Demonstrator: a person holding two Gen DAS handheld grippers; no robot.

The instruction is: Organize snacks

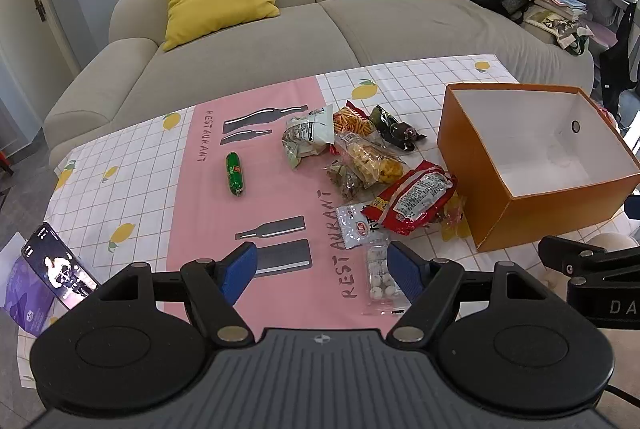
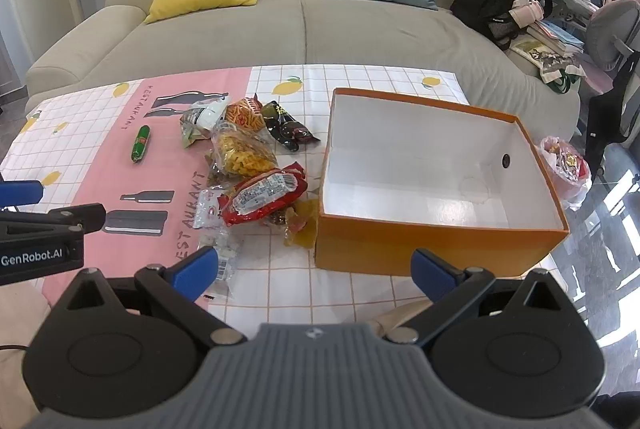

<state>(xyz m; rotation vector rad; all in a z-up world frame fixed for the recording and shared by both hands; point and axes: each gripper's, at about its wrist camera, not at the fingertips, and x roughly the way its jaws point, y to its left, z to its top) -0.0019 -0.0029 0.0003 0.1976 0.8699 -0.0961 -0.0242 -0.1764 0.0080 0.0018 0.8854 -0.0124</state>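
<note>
Orange cardboard box [image 2: 436, 241], open-topped and white inside, sits just ahead of your right gripper [image 2: 316, 269], whose blue jaws are spread wide with nothing between them. Your left gripper [image 1: 322, 271] is likewise spread and empty, tilted down over the pink-and-checked tablecloth [image 1: 192, 213]. Ahead and to its right lies the heap of snack packets [image 1: 360, 157], with a red packet [image 1: 416, 201] nearest the box. A clear pack of white candies [image 1: 380, 277] lies just beside its right finger. A green sausage [image 1: 235, 174] lies apart, ahead-left.
</note>
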